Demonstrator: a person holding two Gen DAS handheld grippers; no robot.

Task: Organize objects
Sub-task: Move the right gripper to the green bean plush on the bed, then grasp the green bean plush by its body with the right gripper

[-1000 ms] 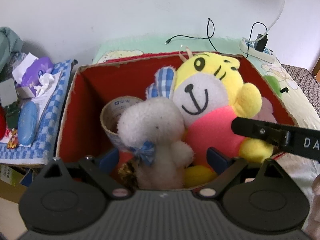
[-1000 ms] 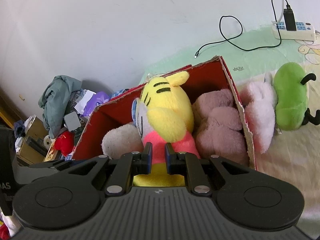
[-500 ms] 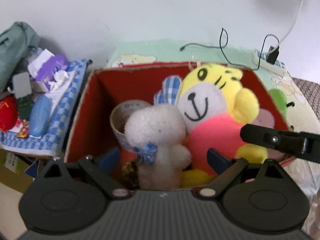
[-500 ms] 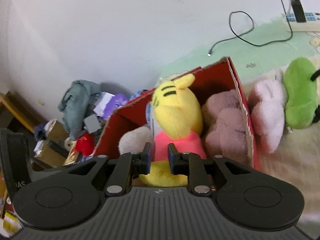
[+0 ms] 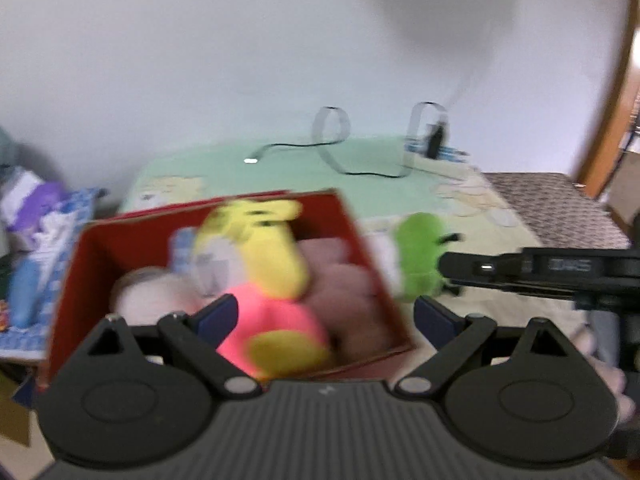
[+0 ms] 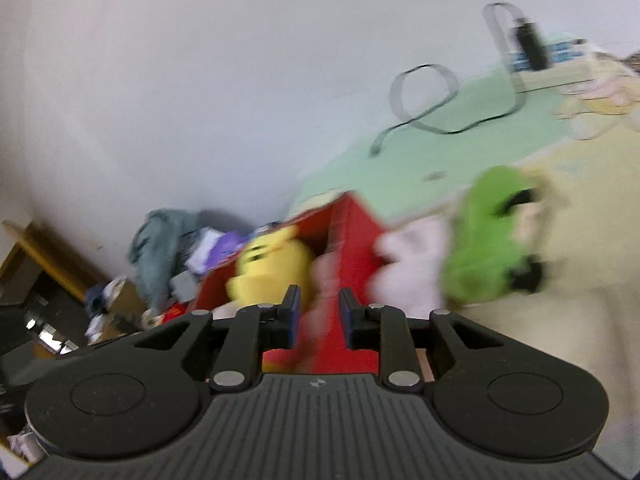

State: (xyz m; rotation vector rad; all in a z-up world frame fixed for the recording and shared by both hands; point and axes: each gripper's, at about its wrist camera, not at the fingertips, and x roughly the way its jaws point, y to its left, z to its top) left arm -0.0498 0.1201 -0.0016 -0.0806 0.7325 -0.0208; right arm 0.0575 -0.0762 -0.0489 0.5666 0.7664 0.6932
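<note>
Fingers point(image 5: 216, 316) of the left gripper point(image 5: 326, 318) spread wide, grasping nothing, poised above the near edge of the red box point(image 5: 68, 280). Right gripper point(image 6: 319, 322) partly parted, a narrow gap between its pads, nothing between them, hovering over the box point(image 6: 344, 236) corner.

Both views heavily blurred. Cardboard box with red lining, open at the top, sitting on the bed, packed with soft toys. Yellow plush point(image 5: 272, 252) with black stripes on its head and a bright pink belly, upright in the middle of the box; also seen from the right wrist point(image 6: 268, 268), poking above the rim. White fluffy toy point(image 5: 152, 300) to its left, dull pink plush point(image 5: 340, 280) to its right, both inside the box.

Outside the box, just beside its right wall: pale pink plush point(image 6: 408, 256), then a green plush point(image 6: 488, 232) with black marks, lying on the cream sheet point(image 6: 560, 340).

Farther back, black cable point(image 5: 332, 156) looped on the green part of the bedding, running to a power strip point(image 5: 436, 148) by the white wall point(image 5: 200, 60). Left of the bed, a cluttered pile with a blue checked cloth point(image 5: 60, 232) and grey-green clothing point(image 6: 160, 232).
</note>
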